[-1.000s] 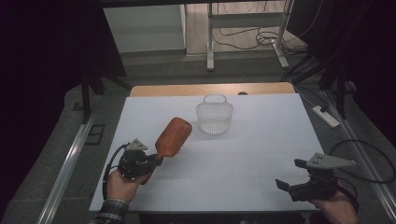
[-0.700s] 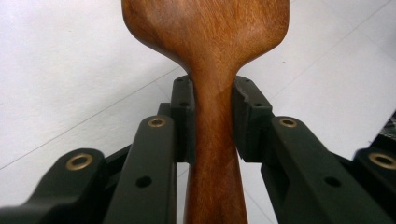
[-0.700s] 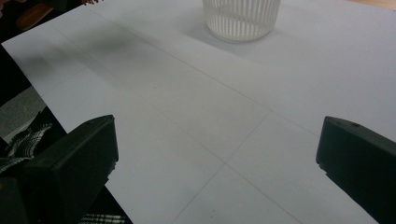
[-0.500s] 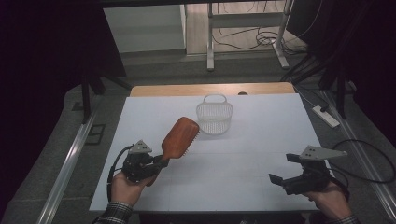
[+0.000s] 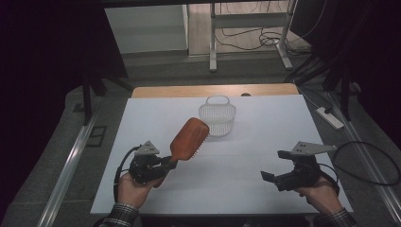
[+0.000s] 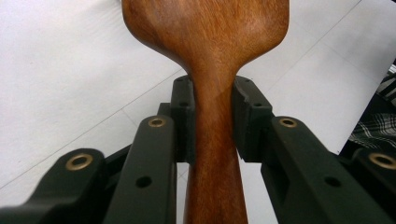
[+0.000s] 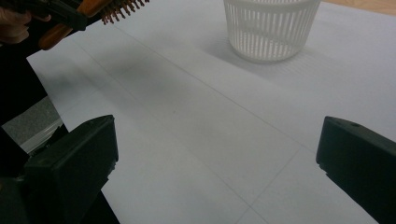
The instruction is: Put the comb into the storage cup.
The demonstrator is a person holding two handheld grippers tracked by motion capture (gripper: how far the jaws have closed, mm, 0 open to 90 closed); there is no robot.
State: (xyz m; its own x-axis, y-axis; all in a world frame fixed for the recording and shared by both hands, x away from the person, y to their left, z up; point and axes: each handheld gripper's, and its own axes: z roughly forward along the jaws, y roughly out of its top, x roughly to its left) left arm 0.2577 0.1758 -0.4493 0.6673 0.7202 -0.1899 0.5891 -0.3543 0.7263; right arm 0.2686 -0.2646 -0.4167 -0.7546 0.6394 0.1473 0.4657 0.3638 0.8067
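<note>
High view, read from nine o'clock across: the left hand-held gripper [image 5: 166,163] sits near the front edge of the white surface [image 5: 265,142], its jaws closed on the narrow handle of a brown wooden paddle hairbrush [image 5: 189,139], which slants up toward one o'clock with its bristles facing down and to the right. Left gripper view confirms the hold: both black jaws press the handle just below where it flares into the head, so the long, heavier head overhangs the grip. That is probably the main risk; a quick swing or twist could let the smooth wood pivot or slide between the pads, and the brush might drop short of wherever it is meant to go. Toward twelve o'clock stands a white slotted plastic basket with a loop handle [image 5: 217,118], just beyond the brush head. If the brush is carried that way, the head could clip the light rim and tip or shove it. At three o'clock the right hand-held gripper [image 5: 279,165] hovers wide open and empty, well apart from both.
</note>
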